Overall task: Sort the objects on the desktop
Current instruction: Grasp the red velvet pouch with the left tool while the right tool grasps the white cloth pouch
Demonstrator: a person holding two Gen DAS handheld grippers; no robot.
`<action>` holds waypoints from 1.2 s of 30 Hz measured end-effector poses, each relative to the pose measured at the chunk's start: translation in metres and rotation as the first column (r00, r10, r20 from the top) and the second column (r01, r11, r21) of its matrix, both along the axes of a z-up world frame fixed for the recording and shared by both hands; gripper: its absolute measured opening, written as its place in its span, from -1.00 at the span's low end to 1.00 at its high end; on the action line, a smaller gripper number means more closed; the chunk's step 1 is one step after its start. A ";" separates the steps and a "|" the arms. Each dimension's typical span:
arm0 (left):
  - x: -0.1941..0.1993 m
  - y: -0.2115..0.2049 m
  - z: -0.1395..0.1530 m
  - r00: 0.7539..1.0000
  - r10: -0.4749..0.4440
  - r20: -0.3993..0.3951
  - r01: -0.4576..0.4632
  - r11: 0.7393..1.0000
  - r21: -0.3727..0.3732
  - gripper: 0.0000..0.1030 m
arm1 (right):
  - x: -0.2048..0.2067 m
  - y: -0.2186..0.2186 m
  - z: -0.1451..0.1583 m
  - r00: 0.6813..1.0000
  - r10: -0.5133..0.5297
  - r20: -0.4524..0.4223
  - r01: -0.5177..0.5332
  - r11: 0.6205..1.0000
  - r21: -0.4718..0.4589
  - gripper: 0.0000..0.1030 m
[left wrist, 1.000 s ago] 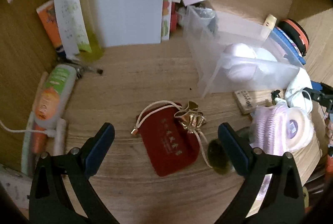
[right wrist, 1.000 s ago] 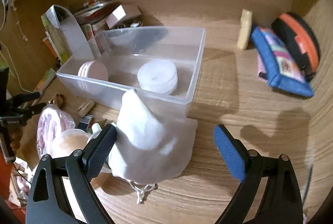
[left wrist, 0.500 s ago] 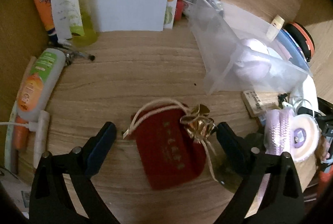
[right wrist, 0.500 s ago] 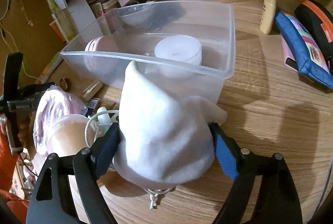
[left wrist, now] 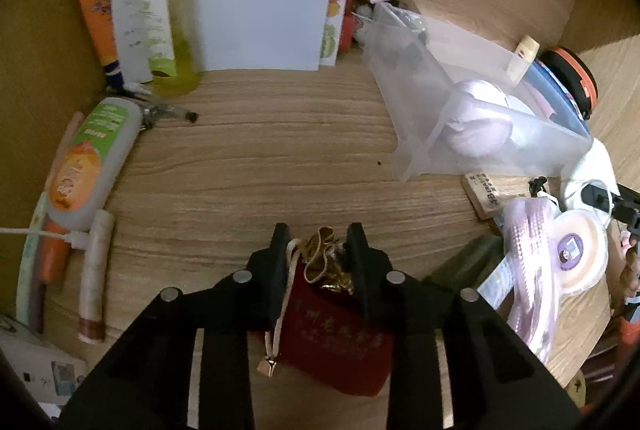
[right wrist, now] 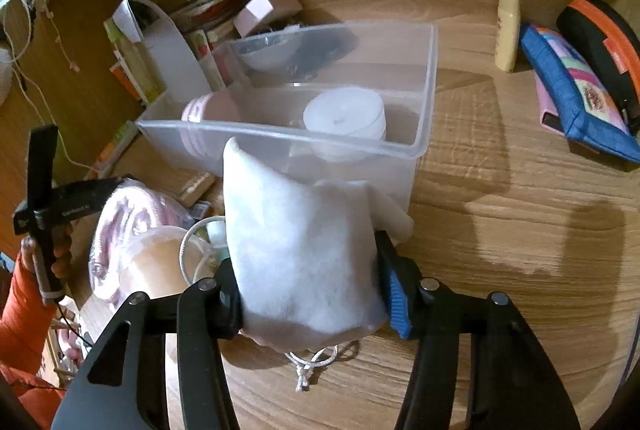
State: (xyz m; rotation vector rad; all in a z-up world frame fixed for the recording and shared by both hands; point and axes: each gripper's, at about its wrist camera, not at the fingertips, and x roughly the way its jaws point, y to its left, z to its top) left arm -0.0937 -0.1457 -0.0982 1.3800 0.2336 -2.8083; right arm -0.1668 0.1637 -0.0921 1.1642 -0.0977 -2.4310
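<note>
Two grips are forming at once, and each has its own weak point. The left gripper [left wrist: 320, 242] has its jaws closing on the gathered gold-lined neck of the dark red velvet drawstring pouch [left wrist: 340, 338], which lies on the wooden desk [left wrist: 260, 158] at the near edge of the left wrist view, its cream cord and small metal end trailing to the left. Only the crumpled neck sits between the black fingers; the pouch's body lies behind them. If the pinch catches mostly cord or loose lining, the pouch could slide free once lifted.

The right gripper [right wrist: 308, 286] is also closing, its jaws squeezing a soft white fabric bag [right wrist: 304, 254] that bulges up between them, just in front of the clear plastic storage bin [right wrist: 424, 90]. That bin already holds a round white jar [right wrist: 344, 118] and a pink jar [right wrist: 200, 110]. The bag's white cord [right wrist: 316, 358] hangs loose beneath and could snag on the bin's near rim as the bag goes over, tipping the light bin or dragging it. Its bulk may also catch that rim. To the left, a plastic-wrapped pink bundle [right wrist: 120, 214] crowds the bag and could be knocked.
</note>
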 end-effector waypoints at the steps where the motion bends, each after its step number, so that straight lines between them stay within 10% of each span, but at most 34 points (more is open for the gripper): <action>1: 0.002 -0.002 0.002 1.000 0.010 -0.009 -0.010 1.000 0.002 -0.47 | 0.001 0.001 0.004 1.000 0.004 -0.003 -0.004 1.000 0.005 -0.03; 36: -0.023 0.043 0.113 0.939 -0.073 -0.336 0.095 0.994 0.048 -0.47 | 0.001 0.024 0.089 0.969 -0.059 -0.238 0.042 0.996 -0.074 -0.03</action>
